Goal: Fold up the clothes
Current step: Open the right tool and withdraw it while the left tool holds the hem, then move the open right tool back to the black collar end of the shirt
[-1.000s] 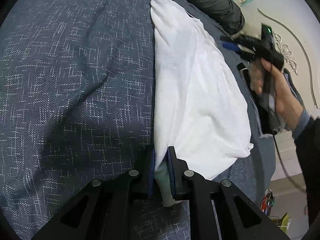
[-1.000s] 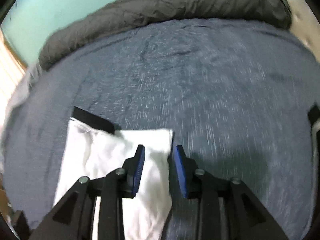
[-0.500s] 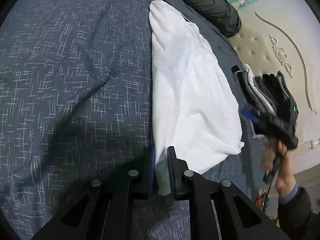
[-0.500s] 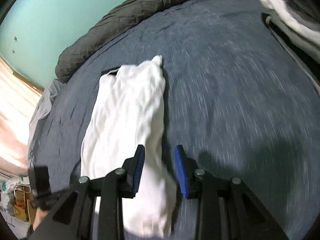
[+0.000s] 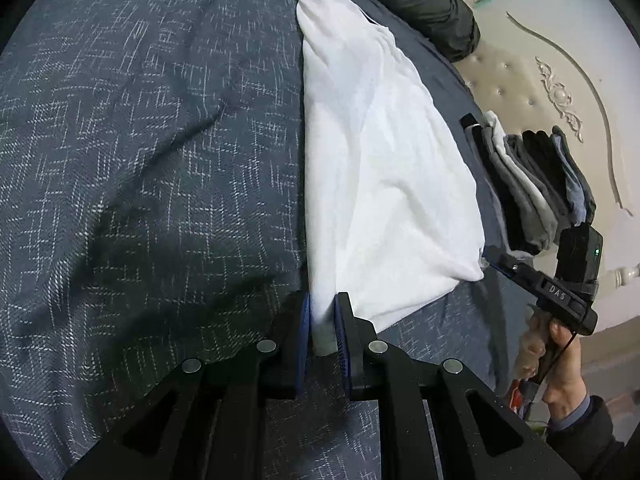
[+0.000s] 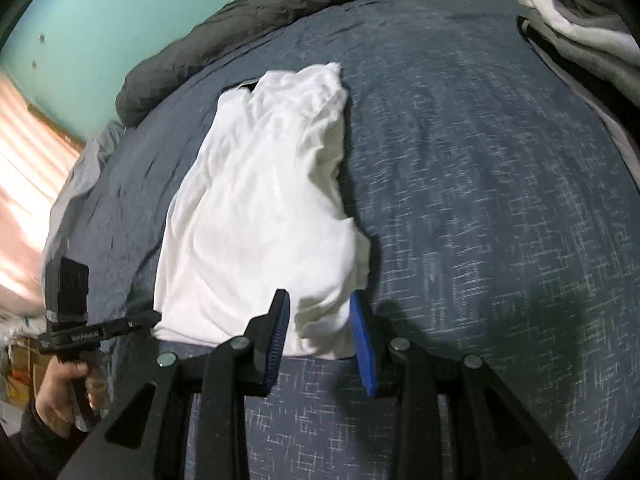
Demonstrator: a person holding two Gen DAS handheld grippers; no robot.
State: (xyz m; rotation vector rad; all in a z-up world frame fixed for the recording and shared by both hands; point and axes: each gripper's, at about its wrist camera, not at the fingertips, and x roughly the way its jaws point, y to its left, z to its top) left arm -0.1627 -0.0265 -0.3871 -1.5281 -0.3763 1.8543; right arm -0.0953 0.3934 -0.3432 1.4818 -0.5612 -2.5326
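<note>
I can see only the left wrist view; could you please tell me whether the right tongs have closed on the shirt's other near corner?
Observer: Not closed. In the right wrist view the right tongs are open, with the near corner of the white shirt lying between the pads.
Operator: Thank you. Does the cloth lie flat at that corner?
Observer: No. The shirt's right edge bulges out in a loose fold just beyond the tongs, onto the blue bedspread.
</note>
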